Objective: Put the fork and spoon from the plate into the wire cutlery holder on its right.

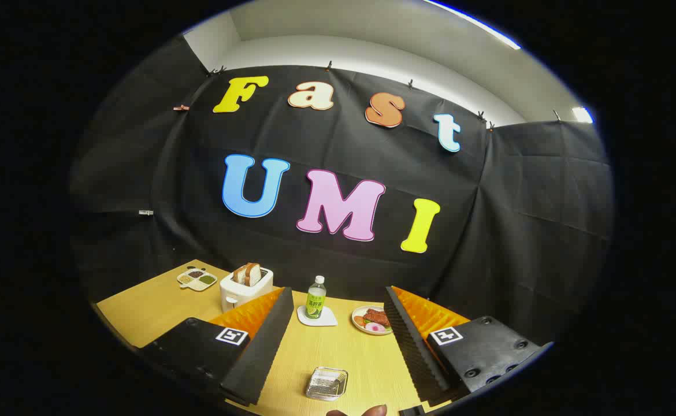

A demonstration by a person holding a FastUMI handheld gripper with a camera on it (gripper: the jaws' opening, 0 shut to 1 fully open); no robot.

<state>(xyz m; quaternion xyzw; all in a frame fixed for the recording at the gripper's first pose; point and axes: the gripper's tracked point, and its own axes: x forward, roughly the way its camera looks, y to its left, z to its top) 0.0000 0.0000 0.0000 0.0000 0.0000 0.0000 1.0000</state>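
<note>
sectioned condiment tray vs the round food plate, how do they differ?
The pale sectioned tray sits beyond the white toaster, holding small dark and green fillings; the round white plate sits beside the green bottle, undivided, holding reddish food. Both rest on the wooden table, beyond the open gripper.

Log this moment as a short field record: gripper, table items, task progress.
gripper: gripper open, fingers apart above the table, holding nothing
between fingers: wire cutlery holder
beyond fingers: bottle on a coaster; plate of food beside it
far side: toaster with bread; divided dish
fork and spoon: cannot make out
progress: nothing grasped yet
</note>
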